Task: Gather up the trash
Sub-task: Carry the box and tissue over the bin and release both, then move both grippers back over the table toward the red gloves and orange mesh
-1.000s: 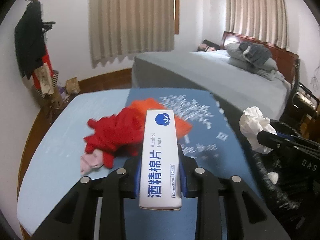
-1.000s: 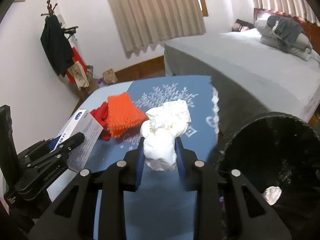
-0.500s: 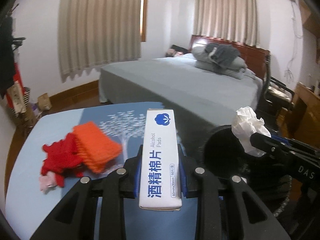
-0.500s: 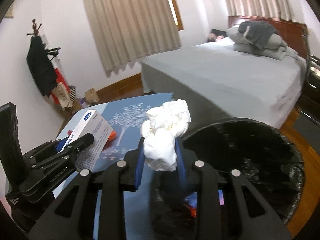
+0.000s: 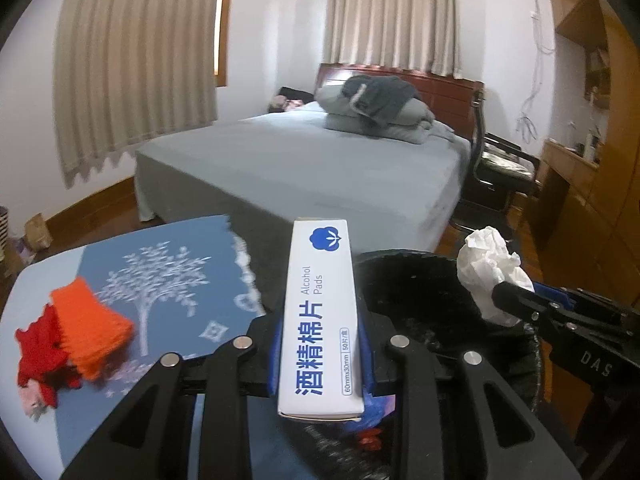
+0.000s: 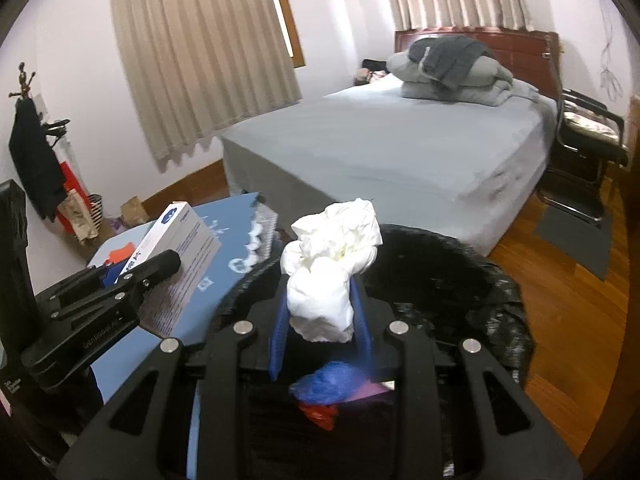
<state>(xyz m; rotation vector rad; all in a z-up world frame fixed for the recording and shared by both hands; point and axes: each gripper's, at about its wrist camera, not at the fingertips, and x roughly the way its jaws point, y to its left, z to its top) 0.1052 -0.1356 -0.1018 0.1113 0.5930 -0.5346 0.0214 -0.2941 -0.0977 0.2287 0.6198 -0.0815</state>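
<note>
My left gripper (image 5: pixel 320 344) is shut on a white alcohol pads box (image 5: pixel 320 320) with blue print, held over the near rim of the black bin (image 5: pixel 432 296). It also shows in the right wrist view (image 6: pixel 176 256). My right gripper (image 6: pixel 320 320) is shut on a crumpled white tissue wad (image 6: pixel 332 272), held above the black bin (image 6: pixel 480 280). The wad also shows in the left wrist view (image 5: pixel 488 272). Blue and red scraps (image 6: pixel 324 392) lie inside the bin.
A blue table (image 5: pixel 160 280) with a white tree print holds an orange knit cloth (image 5: pixel 88 320) and a red cloth (image 5: pixel 36 356). A grey bed (image 5: pixel 320 168), a black chair (image 5: pixel 500 168) and wood floor (image 6: pixel 580 300) lie beyond.
Both grippers have swung right from the table to over the black bin, each still holding its item. The cloths have slid to the left edge of view.
</note>
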